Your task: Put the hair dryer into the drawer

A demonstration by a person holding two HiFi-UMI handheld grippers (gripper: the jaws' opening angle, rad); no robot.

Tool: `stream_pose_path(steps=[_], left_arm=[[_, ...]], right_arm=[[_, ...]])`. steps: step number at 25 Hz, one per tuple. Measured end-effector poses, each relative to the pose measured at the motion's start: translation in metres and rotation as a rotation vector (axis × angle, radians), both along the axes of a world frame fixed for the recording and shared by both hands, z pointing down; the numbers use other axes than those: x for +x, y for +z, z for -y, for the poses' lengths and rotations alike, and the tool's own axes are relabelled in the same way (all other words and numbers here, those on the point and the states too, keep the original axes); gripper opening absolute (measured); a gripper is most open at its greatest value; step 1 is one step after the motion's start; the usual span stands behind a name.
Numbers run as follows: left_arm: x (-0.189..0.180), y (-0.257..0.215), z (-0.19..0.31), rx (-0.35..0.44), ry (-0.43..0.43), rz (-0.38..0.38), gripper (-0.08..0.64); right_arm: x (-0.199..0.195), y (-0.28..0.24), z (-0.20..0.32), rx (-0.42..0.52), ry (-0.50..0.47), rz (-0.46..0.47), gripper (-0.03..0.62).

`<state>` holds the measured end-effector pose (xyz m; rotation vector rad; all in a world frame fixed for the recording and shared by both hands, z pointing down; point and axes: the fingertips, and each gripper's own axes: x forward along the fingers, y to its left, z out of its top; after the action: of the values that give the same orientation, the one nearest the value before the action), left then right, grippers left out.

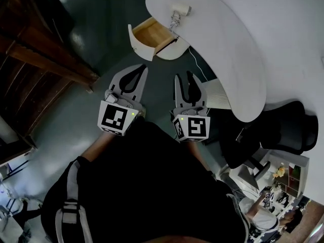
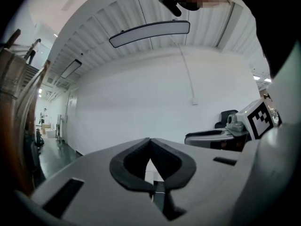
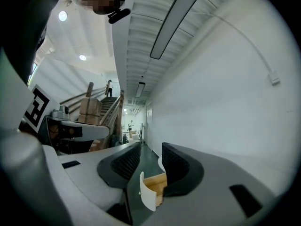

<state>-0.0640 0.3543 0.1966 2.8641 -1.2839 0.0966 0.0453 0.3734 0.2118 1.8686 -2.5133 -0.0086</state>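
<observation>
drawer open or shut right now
Open: the drawer stands pulled out from under the white table, with its wooden inside showing in the head view.

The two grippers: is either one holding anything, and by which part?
Nothing is held: the left gripper is shut on nothing, and the right gripper is open and empty.

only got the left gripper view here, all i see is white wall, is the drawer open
Observer: Yes, the drawer is pulled out, its wooden inside showing.
Operator: where's the thing that goes in it
Observer: The hair dryer lies on the white table, at the edge over the drawer.
Operator: anything held on my other side
Observer: No, the right gripper has its jaws apart, nothing gripped between them.
</observation>
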Motion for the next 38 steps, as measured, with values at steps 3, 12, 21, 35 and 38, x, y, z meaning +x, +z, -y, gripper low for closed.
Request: stream_pose_path(steps=[3, 12, 21, 35, 38], left_arm=[[-0.001, 0.005, 0.019, -0.022, 0.014, -0.002, 0.008], [-0.012, 0.006, 0.058, -0.014, 0.043, -0.013, 0.008], [-0.012, 0.004, 0.079, -0.005, 0.058, -0.009, 0.008], [0.016, 0.022, 0.17, -0.055, 0.024, -0.009, 0.008], [0.027, 0.026, 0.199, -0.081, 0.011, -0.011, 0.008]], right_arm=[[-0.002, 0.0, 0.019, 0.005, 0.016, -0.005, 0.15], [-0.006, -0.001, 0.056, -0.001, 0.06, -0.015, 0.16], [-0.006, 0.0, 0.082, -0.012, 0.069, -0.017, 0.183], [0.023, 0.018, 0.181, -0.05, 0.046, -0.018, 0.221], [0.033, 0.024, 0.212, -0.074, 0.032, -0.027, 0.229]])
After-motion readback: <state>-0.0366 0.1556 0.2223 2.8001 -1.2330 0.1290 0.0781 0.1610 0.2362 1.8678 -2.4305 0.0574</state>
